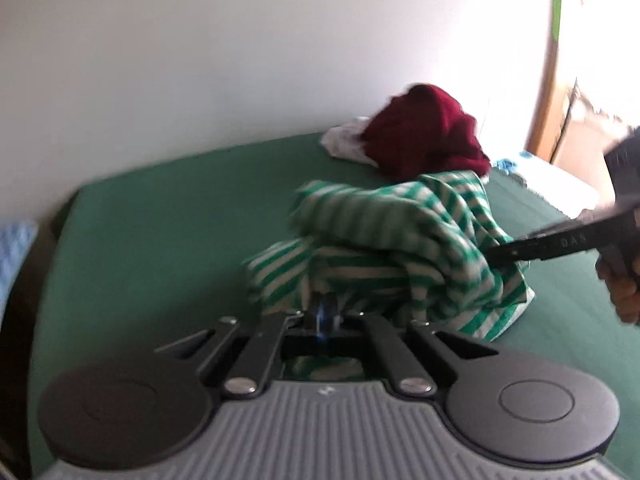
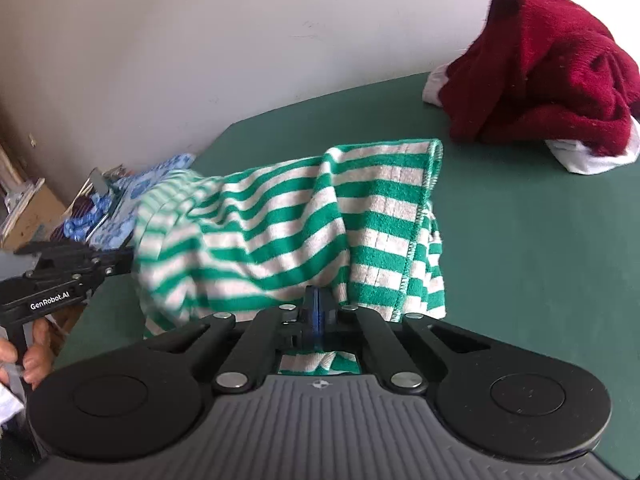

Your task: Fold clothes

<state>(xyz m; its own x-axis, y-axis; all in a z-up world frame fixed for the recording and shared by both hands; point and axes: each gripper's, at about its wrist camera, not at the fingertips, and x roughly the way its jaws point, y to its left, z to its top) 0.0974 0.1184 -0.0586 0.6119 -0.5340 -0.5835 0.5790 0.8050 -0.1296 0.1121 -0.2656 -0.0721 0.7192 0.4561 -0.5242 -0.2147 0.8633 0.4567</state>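
I see one green-striped cloth (image 2: 280,232) bunched on the green surface (image 2: 540,260), held up between my two tools. My left hand-held gripper (image 1: 326,312) is clamped tight on its near edge, and my right hand-held gripper (image 2: 316,312) is likewise pinched closed on the fabric. Behind it one dark red garment (image 2: 552,76) lies heaped over a white one (image 2: 592,160). Blue fabric (image 2: 120,200) sits past the edge.

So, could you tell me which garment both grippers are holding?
The green-and-white striped garment; the dark red one lies untouched in a heap behind it.
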